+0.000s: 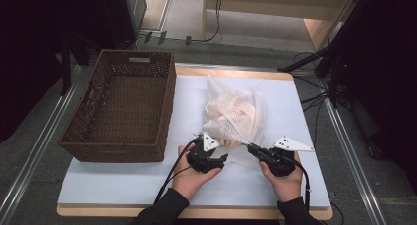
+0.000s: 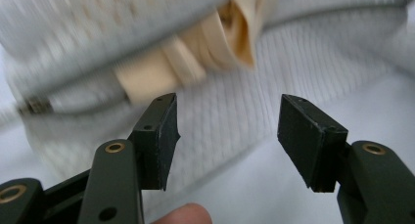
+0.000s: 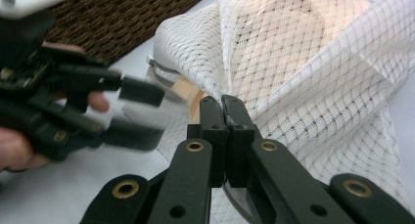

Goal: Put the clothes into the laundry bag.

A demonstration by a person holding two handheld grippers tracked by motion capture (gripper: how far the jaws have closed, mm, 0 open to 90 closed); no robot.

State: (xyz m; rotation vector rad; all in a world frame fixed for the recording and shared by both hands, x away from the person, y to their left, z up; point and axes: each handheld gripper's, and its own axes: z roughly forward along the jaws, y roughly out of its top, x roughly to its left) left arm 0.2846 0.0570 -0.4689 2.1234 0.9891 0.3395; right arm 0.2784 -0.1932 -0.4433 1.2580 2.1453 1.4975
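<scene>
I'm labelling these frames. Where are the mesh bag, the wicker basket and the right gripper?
mesh bag (image 1: 231,109): high view, upper netting.
wicker basket (image 1: 116,152): high view, near wall.
right gripper (image 3: 225,102): right gripper view, tips of shut jaws.

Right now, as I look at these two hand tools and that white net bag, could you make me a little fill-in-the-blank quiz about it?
1. The right gripper is ____ on the mesh bag.
2. The left gripper has its jaws ____.
3. The wicker basket stands to the ____ of the bag in the high view.
4. The cloth inside the bag is ____ in colour.

Missing words: shut; open; left; beige
</scene>
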